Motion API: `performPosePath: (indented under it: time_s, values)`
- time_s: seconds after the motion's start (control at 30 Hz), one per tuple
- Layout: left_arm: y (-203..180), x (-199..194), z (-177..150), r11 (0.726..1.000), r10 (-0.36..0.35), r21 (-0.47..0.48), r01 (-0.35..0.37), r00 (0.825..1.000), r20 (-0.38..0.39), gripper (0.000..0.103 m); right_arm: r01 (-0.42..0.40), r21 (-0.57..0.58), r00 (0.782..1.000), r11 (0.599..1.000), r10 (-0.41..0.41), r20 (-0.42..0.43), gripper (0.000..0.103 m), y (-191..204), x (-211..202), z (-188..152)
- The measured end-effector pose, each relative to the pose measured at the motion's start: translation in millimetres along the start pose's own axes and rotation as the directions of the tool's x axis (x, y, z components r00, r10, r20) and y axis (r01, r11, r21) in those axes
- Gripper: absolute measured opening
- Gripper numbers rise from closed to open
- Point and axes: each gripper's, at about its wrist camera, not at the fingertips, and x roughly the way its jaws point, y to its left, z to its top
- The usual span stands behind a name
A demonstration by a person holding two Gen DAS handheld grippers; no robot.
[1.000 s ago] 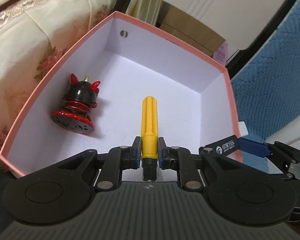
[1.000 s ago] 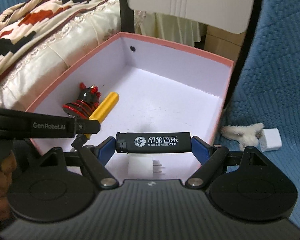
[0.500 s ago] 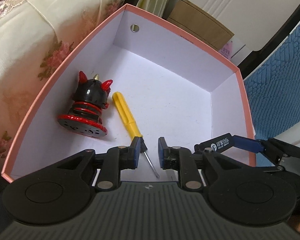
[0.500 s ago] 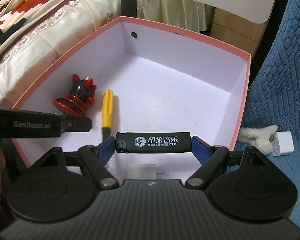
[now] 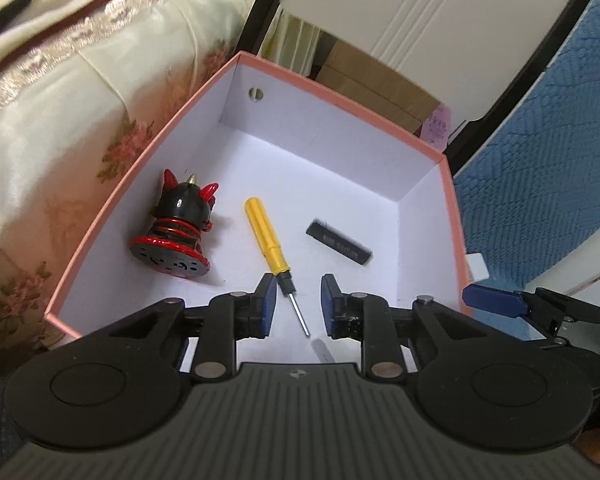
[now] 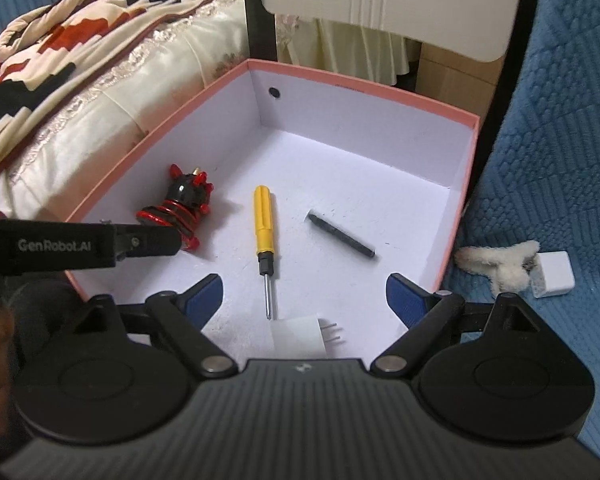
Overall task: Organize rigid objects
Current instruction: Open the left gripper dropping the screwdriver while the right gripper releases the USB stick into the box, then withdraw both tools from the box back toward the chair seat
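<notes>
A pink-rimmed white box (image 5: pixel 452 208) (image 6: pixel 470 160) holds three things. A red and black horned figurine (image 5: pixel 176 232) (image 6: pixel 180 208) lies at the left. A yellow-handled screwdriver (image 5: pixel 268 240) (image 6: pixel 263 224) lies in the middle. A black lighter (image 5: pixel 339 242) (image 6: pixel 342 234) lies at the right, blurred. My left gripper (image 5: pixel 296 306) is open and empty over the box's near edge, above the screwdriver's tip. My right gripper (image 6: pixel 304 298) is wide open and empty above the near part of the box.
A white plug adapter (image 6: pixel 300 336) lies in the box near its front wall. A bed with a floral quilt (image 6: pixel 80 60) is to the left. A blue textured cover (image 6: pixel 548 160) is to the right, with a fluffy white item (image 6: pixel 500 264) and a white charger (image 6: pixel 552 276) on it.
My right gripper opened and dropped the lighter into the box. My left gripper, which let go of the screwdriver earlier, pulled back and up.
</notes>
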Motion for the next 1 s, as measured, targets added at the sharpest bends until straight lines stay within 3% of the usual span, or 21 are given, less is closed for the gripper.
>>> performPosePath:
  time_s: [0.63, 1.0]
  values:
    - [-50, -77, -39, 0.995, -0.064, 0.086, 0.054, 0.992, 0.112, 0.028, 0.044, 0.053, 0.993, 0.998, -0.049, 0.110, 0.090, -9, -90, -46]
    - [-85, -111, -78, 0.986, -0.097, 0.152, 0.074, 0.984, 0.149, 0.028, 0.059, 0.097, 0.983, 0.994, -0.075, 0.166, 0.090, -15, -135, -77]
